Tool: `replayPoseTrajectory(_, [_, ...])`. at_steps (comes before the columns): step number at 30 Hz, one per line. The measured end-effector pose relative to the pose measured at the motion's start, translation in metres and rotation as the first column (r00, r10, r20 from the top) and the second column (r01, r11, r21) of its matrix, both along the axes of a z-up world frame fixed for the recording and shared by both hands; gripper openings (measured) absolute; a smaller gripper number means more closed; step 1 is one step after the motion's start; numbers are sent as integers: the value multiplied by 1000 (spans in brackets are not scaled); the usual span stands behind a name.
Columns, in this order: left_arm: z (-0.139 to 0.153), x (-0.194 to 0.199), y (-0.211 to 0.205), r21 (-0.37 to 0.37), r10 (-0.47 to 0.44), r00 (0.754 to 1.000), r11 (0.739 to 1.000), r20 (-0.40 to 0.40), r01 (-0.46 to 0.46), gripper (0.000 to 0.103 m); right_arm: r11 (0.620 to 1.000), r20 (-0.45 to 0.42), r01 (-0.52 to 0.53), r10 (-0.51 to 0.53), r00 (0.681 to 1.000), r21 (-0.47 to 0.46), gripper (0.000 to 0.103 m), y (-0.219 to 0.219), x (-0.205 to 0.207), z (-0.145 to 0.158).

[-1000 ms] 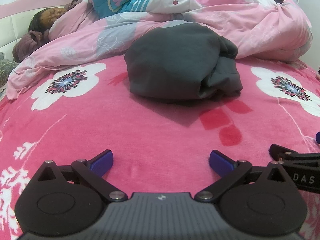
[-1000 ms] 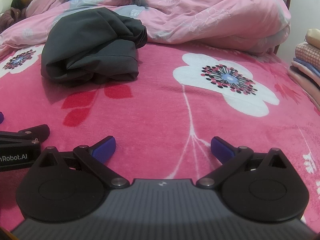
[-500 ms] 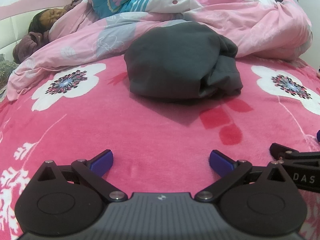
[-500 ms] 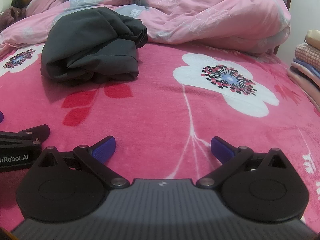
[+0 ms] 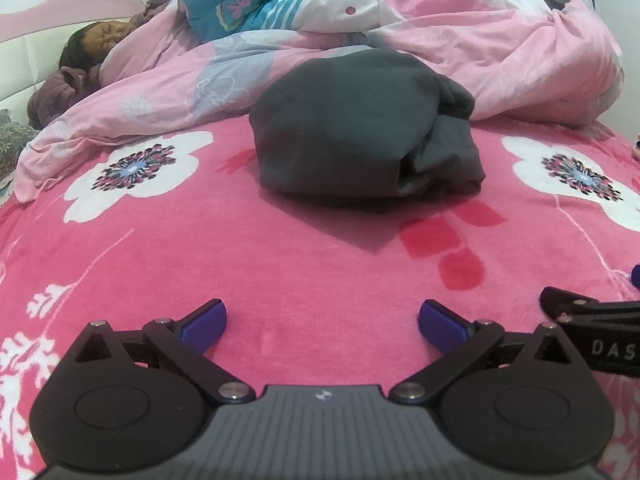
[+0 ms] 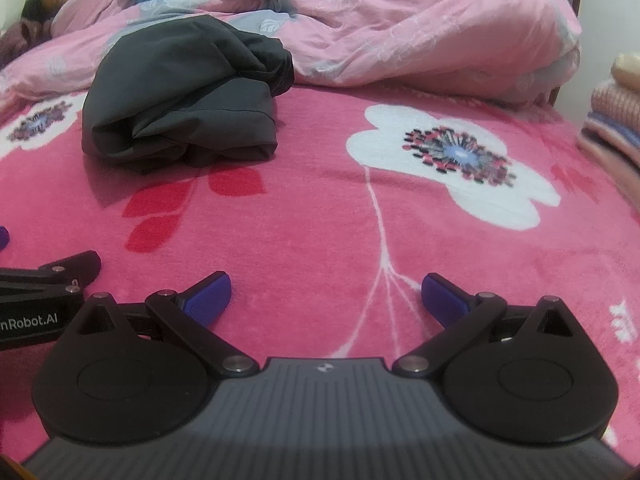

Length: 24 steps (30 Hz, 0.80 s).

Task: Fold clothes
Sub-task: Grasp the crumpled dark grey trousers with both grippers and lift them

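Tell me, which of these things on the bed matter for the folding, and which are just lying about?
For the job:
dark grey garment, bundled on the blanket
left gripper, open
right gripper, open

Just there:
pink flowered blanket
pink duvet
person lying under it
stacked textiles

**Black tools, blue pads**

The left tool (image 5: 322, 322) has a ribbed grey body, two round black housings and black linkage arms joined by silver screws. Its fingers end in ridged blue pads (image 5: 204, 325). The right tool (image 6: 325, 300) is built the same. White lettering, cut off at the frame edge, marks the side of each.
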<state>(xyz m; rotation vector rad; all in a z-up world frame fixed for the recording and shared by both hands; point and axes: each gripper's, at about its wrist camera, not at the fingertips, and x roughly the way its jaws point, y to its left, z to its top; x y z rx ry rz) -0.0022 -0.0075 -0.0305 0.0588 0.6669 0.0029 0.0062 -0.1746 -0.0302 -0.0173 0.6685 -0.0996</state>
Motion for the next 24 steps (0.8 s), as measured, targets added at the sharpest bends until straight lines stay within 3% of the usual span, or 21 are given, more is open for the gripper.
replayPoseTrajectory(4, [15,0,7,-16,-2,999,1000,37,2,103,996,18,-22,21,1000,91,102,-15,-1,6])
replayPoseTrajectory(7, [32,2,12,7,-11,994,1000,111,11,103,994,108,-70,60,992,87,102,-20,-6,25])
replayPoseTrajectory(11, [54,8,18,30,-22,979,999,201,17,103,988,176,-125,108,979,92,102,-25,17,59])
replayPoseTrajectory(15, [60,46,23,-88,15,972,996,236,6,103,973,218,-182,149,965,142,102,-27,63,85])
replayPoseTrajectory(19, [49,75,24,-202,20,974,979,225,27,102,945,200,-227,182,963,234,102,-19,132,91])
replayPoseTrajectory(22, [31,86,21,-208,-15,981,977,192,55,89,924,165,-245,203,965,294,100,-9,176,84])
replayPoseTrajectory(24, [24,90,20,-184,-48,985,980,163,78,70,912,127,-246,216,968,328,87,-2,200,72])
